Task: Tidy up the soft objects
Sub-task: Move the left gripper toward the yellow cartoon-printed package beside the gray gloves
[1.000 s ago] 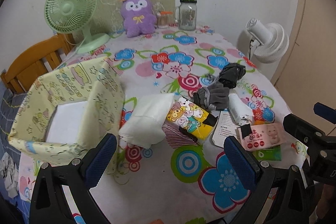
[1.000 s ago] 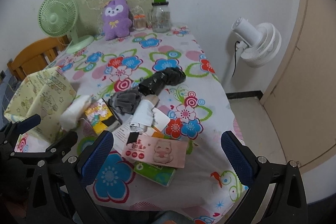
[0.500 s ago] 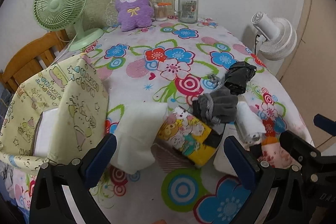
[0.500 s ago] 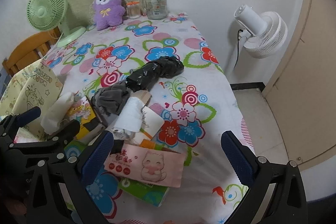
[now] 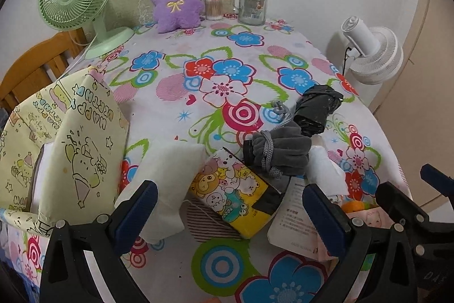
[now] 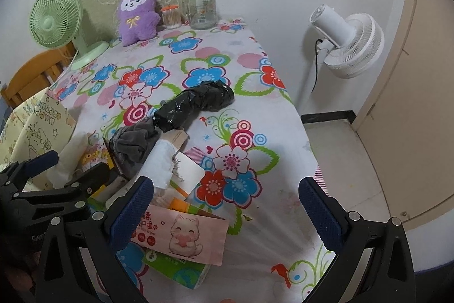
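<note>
Both claws hang wide open and empty over the near edge of the flower-printed worktop (image 5: 198,70), so no sorting grip has been made yet. The left claw (image 5: 227,206) sits lowest over the heap of soft things: just ahead and slightly left of its centre lies a white, pillow-like soft packet (image 5: 167,178), whose long axis runs from the near-left toward the far-right, its far end touching a yellow cartoon-printed tissue pack (image 5: 235,195). Further left, close beside the packet, stands the pale yellow cartoon-print fabric storage bag (image 5: 71,138), open-mouthed and probably the bin for these things. Beyond the tissue pack a grey drawstring pouch (image 5: 278,152) rests against a black crumpled plastic bundle (image 5: 317,110). The right claw (image 6: 227,206) hovers over a pink wet-wipe pack with a cat drawing (image 6: 184,234), which lies across a green packet (image 6: 173,271). In my judgement the left claw is the nearer one to the white packet, and would need to close across its short width, then carry it a little leftward into the bag.
</note>
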`<control>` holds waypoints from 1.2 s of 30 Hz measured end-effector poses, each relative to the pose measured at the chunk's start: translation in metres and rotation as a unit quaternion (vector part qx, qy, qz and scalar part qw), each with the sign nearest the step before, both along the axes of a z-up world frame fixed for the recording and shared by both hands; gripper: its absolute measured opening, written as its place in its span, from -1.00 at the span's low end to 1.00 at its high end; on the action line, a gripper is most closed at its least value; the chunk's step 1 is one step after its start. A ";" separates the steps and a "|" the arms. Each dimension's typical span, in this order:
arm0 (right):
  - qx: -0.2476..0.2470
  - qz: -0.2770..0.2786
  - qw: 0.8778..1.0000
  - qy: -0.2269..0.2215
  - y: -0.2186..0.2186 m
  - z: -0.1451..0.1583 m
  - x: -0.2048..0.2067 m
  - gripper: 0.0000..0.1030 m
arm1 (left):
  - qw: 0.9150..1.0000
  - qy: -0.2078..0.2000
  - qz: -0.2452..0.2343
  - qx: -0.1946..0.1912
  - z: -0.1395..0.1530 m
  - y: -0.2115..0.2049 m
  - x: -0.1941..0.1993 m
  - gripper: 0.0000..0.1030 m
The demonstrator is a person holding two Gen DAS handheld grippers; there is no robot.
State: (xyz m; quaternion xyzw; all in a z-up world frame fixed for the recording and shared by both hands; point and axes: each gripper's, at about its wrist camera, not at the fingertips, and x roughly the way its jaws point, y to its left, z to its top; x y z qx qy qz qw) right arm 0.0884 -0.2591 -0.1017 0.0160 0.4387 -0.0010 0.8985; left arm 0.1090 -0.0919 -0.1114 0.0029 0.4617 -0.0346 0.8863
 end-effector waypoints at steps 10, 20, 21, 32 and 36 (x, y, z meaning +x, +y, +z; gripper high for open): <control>0.006 0.005 1.000 0.002 -0.002 -0.005 0.009 1.00 | 0.998 0.041 0.039 -0.030 -0.015 0.008 0.014 0.99; 0.011 -0.004 1.000 0.009 -0.012 -0.014 0.016 1.00 | 0.996 0.050 0.070 -0.036 -0.021 0.012 0.025 0.99; 0.012 -0.005 1.000 0.009 -0.013 -0.015 0.016 1.00 | 0.995 0.051 0.078 -0.039 -0.022 0.014 0.027 0.99; 0.020 -0.007 1.000 0.010 -0.016 -0.020 0.020 1.00 | 0.992 0.061 0.096 -0.050 -0.024 0.012 0.027 0.99; 0.026 -0.010 1.000 0.011 -0.019 -0.021 0.021 1.00 | 0.991 0.061 0.113 -0.035 -0.029 0.008 0.032 0.99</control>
